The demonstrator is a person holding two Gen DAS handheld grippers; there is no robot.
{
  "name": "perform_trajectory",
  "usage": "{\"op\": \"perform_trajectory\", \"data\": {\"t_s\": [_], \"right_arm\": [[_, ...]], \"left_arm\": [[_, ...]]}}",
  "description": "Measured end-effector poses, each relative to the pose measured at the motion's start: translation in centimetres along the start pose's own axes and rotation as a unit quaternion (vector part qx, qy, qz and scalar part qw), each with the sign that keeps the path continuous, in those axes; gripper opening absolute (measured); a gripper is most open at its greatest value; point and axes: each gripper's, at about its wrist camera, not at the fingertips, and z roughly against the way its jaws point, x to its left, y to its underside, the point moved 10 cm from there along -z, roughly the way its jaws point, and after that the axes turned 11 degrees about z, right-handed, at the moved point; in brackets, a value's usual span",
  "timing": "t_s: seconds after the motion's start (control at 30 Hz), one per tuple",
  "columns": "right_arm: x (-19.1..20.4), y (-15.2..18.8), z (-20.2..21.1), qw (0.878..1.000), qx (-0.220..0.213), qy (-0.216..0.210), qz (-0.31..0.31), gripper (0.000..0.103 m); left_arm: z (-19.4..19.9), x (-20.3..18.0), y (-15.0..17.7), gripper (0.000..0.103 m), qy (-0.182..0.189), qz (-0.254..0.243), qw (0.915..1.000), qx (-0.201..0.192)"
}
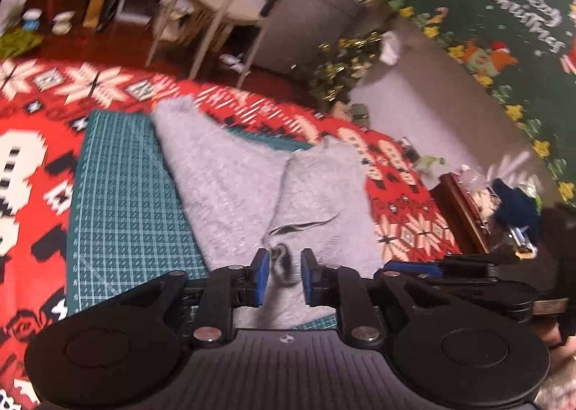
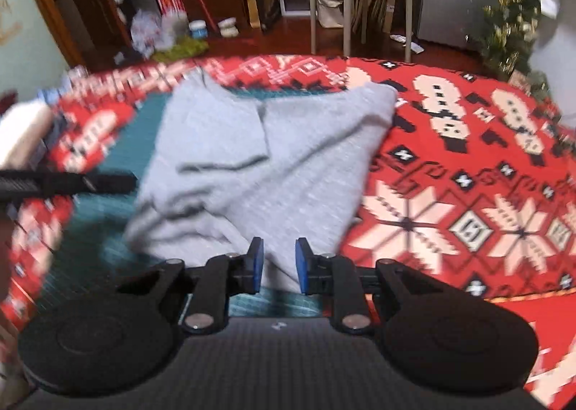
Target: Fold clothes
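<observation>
Red blanket [image 2: 450, 165] covered the table, with gray clothes [image 2: 259, 158] on a green mat [image 1: 118, 201] at 12 o'clock from both grippers. Left gripper [image 1: 284, 276] and right gripper [image 2: 279, 262] had narrow jaws, gripping nothing. Pinching both near corners evenly should keep the fold straight.
</observation>
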Motion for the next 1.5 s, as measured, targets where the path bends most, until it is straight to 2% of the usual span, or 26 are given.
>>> {"op": "perform_trajectory", "data": {"t_s": [0.1, 0.23, 0.4, 0.43, 0.47, 0.5, 0.53, 0.7, 0.8, 0.9, 0.93, 0.97, 1.1, 1.2, 1.4, 1.5], "right_arm": [[0.3, 0.6, -0.1, 1.000, 0.010, 0.008, 0.026, 0.025], [0.5, 1.1, -0.8, 0.998, 0.026, 0.021, 0.048, 0.026], [0.6, 1.4, -1.5, 0.996, 0.037, 0.038, 0.067, 0.025], [0.5, 1.5, -1.7, 0.995, 0.041, 0.049, 0.074, 0.024], [0.4, 1.8, -1.9, 0.994, 0.048, 0.057, 0.081, 0.022], [0.3, 1.9, -1.9, 0.994, 0.050, 0.054, 0.080, 0.015], [0.3, 2.0, -1.9, 0.994, 0.052, 0.052, 0.078, 0.008], [-0.6, 2.1, -1.0, 0.995, 0.058, 0.052, 0.069, 0.005], [-0.8, 2.6, -0.9, 0.996, 0.068, 0.022, 0.051, 0.008], [-1.0, 2.2, 0.1, 0.998, 0.055, -0.010, 0.030, 0.015], [-1.2, 1.7, 0.8, 0.999, 0.040, -0.017, 0.022, 0.024], [-1.3, 1.3, 1.4, 0.999, 0.025, -0.023, 0.013, 0.026], [-2.2, -1.6, 3.0, 0.995, -0.074, -0.048, -0.052, 0.029], [-2.1, -3.5, 1.0, 0.988, -0.121, -0.043, -0.086, 0.029], [-1.2, -4.2, -3.1, 0.989, -0.122, -0.018, -0.085, 0.029], [-0.9, -4.1, -4.3, 0.992, -0.111, 0.019, -0.058, 0.029]], "left_arm": [[-0.8, -1.2, 0.9, 0.024, -0.007, -0.036, 0.9993, 0.002], [-2.3, -1.6, 2.1, 0.023, -0.064, -0.094, 0.9935, 0.001], [-3.1, -1.1, 2.3, 0.022, -0.108, -0.114, 0.9875, -0.012], [-3.2, -0.9, 2.3, 0.020, -0.115, -0.116, 0.9864, -0.012], [-3.4, -0.7, 2.3, 0.008, -0.120, -0.115, 0.9860, -0.010], [-3.4, -0.6, 2.2, 0.001, -0.124, -0.113, 0.9858, -0.008], [-3.5, -0.4, 2.1, 0.000, -0.128, -0.110, 0.9856, -0.007], [-1.7, -1.2, 1.7, 0.000, -0.114, -0.119, 0.9864, -0.001], [-1.4, -1.7, 2.1, 0.000, -0.105, -0.128, 0.9862, 0.012], [-2.1, -1.2, 2.5, 0.000, -0.109, -0.124, 0.9859, 0.027], [-2.4, -1.0, 2.6, 0.000, -0.110, -0.123, 0.9858, 0.032], [-2.6, -0.8, 2.8, 0.003, -0.112, -0.121, 0.9856, 0.037], [-1.9, -0.6, 1.7, 0.010, -0.094, -0.094, 0.9910, 0.020], [-1.6, 0.8, 0.7, 0.010, -0.107, -0.050, 0.9930, 0.009], [-1.8, 3.4, -0.4, 0.010, -0.112, 0.026, 0.9933, 0.012], [-2.1, 4.2, -0.4, 0.010, -0.114, 0.050, 0.9921, 0.019]]}}
